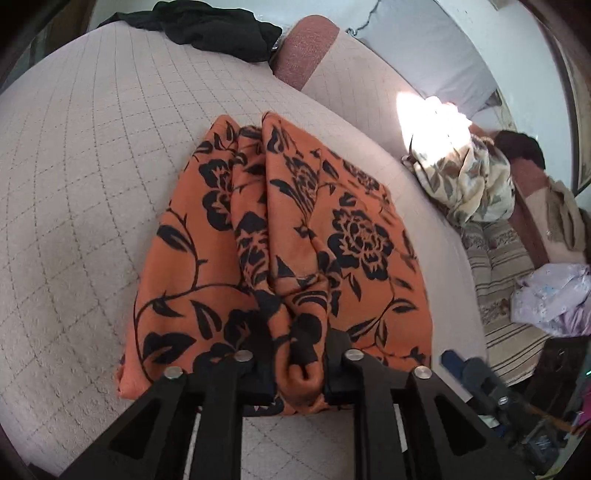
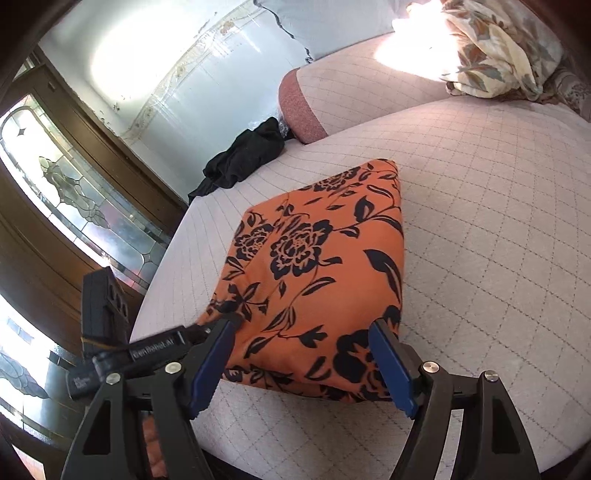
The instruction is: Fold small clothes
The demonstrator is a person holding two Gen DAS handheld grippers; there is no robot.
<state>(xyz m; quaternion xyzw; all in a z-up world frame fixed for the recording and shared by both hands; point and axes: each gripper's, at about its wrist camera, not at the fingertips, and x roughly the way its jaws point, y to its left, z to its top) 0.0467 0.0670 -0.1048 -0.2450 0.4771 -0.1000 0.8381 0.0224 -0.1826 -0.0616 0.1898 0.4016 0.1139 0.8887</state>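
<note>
An orange garment with black flowers [image 1: 288,236] lies folded on a quilted beige bed. My left gripper [image 1: 299,373] is shut on a bunched fold at its near edge. In the right wrist view the same garment [image 2: 317,273] lies flat as a rough rectangle. My right gripper [image 2: 303,362] is open, its blue pads [image 2: 391,365] on either side of the garment's near edge, nothing held. The left gripper's tip [image 2: 218,325] shows at the garment's left corner.
A black garment [image 1: 207,26] lies crumpled at the bed's far edge, also in the right wrist view [image 2: 247,155]. A cream floral bundle [image 1: 465,181] lies at the right. A pink bolster [image 1: 306,48] lies behind. A glazed wooden door [image 2: 74,199] stands left of the bed [image 2: 498,258].
</note>
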